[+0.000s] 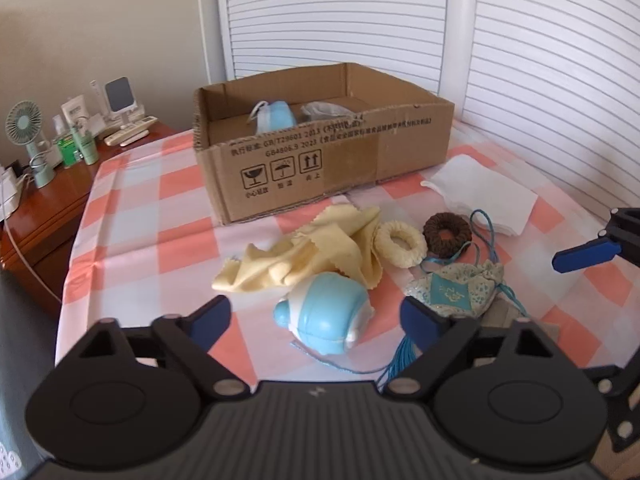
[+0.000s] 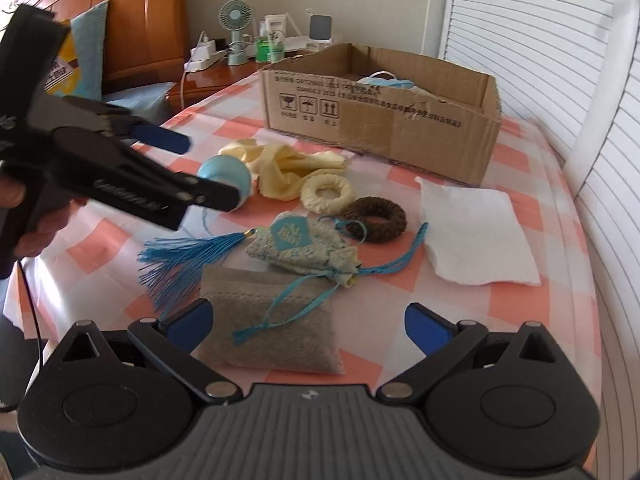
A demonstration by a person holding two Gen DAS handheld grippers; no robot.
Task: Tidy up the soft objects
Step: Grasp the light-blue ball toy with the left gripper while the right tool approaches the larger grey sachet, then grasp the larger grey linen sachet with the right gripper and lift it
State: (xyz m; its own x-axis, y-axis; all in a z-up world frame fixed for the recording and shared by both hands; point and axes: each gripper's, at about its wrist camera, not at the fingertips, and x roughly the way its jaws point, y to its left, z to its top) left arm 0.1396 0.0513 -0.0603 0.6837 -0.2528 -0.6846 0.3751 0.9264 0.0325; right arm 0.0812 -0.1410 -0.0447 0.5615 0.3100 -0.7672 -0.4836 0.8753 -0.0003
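Blue-and-white soft toy [image 1: 326,312] is seen low at centre of the left wrist view, lying on the checked cloth [image 1: 132,220] between the spread jaws of the left gripper [image 1: 316,316], untouched. Yellow cloth [image 1: 308,252] is bunched just above it. Cream ring [image 1: 400,242] and brown ring [image 1: 447,234] lie to the right. Cardboard box [image 1: 340,168] sits at upper centre. Right gripper [image 2: 308,326] is held open over the grey pouch [image 2: 272,320]; the tasselled sachet [image 2: 300,246] lies just above
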